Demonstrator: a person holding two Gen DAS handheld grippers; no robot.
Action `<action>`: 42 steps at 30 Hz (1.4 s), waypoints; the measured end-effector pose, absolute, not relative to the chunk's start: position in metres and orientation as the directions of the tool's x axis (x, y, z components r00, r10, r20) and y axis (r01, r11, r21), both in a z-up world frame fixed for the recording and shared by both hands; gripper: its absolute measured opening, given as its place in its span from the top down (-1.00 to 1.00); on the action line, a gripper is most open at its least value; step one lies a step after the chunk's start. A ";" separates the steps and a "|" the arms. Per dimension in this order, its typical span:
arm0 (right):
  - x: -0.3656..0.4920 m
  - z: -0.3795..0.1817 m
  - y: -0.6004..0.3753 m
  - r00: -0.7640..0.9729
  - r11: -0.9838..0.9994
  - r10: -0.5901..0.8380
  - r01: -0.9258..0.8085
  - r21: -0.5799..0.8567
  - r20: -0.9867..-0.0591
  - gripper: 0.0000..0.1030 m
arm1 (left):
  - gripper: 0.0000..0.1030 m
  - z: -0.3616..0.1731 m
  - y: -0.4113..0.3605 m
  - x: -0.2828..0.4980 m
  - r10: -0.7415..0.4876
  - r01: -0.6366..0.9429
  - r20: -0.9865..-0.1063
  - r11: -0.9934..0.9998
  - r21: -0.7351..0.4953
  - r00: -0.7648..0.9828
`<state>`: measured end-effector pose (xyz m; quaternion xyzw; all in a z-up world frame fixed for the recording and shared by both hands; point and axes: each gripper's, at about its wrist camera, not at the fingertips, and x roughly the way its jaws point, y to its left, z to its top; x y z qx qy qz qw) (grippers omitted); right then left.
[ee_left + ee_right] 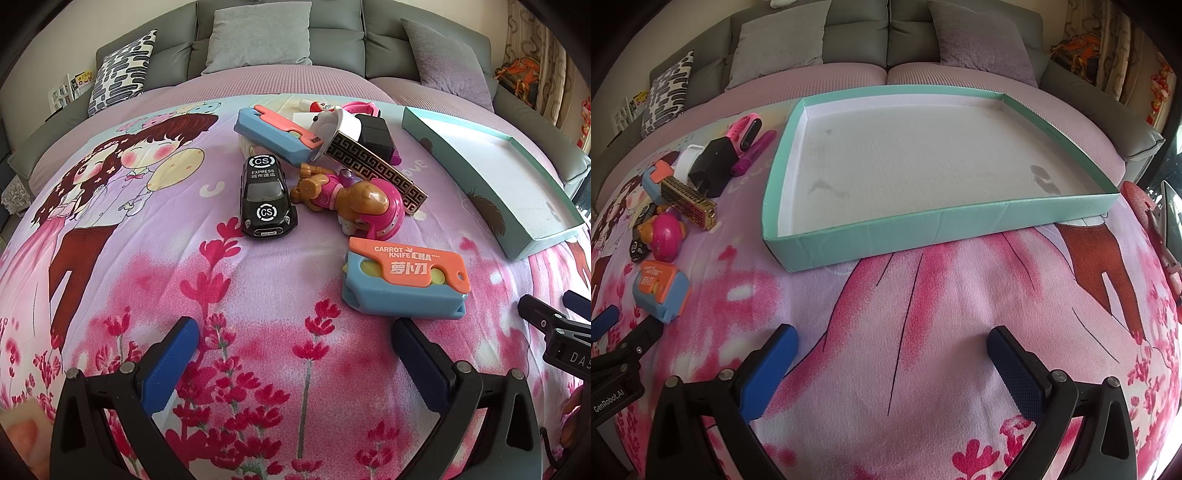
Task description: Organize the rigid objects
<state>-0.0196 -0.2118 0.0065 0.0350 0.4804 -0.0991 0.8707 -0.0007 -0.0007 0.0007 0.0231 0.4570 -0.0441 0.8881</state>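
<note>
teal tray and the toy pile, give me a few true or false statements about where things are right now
1. The teal tray has no toys in it. True.
2. The left hand-held gripper is shut on the black toy car. False: it is open and empty; the car lies on the blanket.
3. The nearer carrot knife toy lies apart from the pile. True.
4. The right hand-held gripper holds the gold harmonica. False: it is open and empty; the harmonica rests in the pile.
5. The pink-helmet dog figure stands upright. False: it lies on its side.
</note>
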 end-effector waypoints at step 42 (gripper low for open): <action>-0.020 0.007 -0.213 0.528 0.976 -0.145 0.215 -0.033 -0.837 -1.00 | -1.00 0.005 0.013 0.004 -0.124 0.148 -0.828 0.988 -0.050 0.547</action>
